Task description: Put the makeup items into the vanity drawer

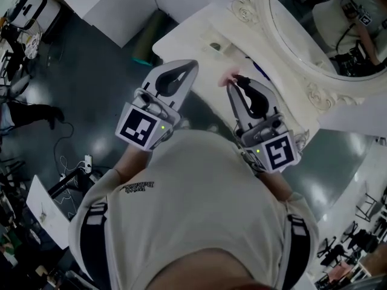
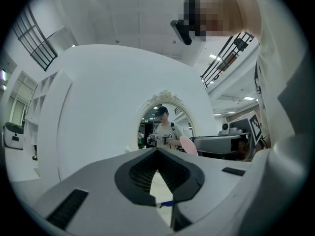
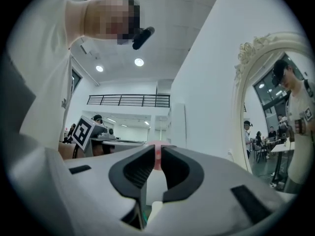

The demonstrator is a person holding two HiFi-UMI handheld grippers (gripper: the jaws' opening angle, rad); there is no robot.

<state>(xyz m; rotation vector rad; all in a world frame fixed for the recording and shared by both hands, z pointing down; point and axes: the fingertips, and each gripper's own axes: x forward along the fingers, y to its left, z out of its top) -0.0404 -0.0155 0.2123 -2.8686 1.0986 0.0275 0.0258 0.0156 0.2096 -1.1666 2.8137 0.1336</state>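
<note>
My right gripper (image 1: 233,82) is held level over the front of the white vanity table (image 1: 193,32), shut on a small flat pink makeup item (image 1: 230,76). In the right gripper view the pink item (image 3: 157,156) sits pinched between the fingertips. My left gripper (image 1: 192,65) hangs beside it to the left, shut with nothing between its tips. The left gripper view shows its jaws meeting at the tips, with the pink item (image 2: 188,145) off to the right. A blue pen-like item (image 1: 261,72) lies on the table under the mirror. No drawer shows in any view.
An oval mirror (image 1: 314,35) in an ornate white frame stands at the back of the vanity. A small object (image 1: 216,46) lies on the tabletop. Left of the table stand a greenish roll (image 1: 148,41), white boards (image 1: 115,2) and floor cables (image 1: 72,162). A person's feet (image 1: 33,113) show at far left.
</note>
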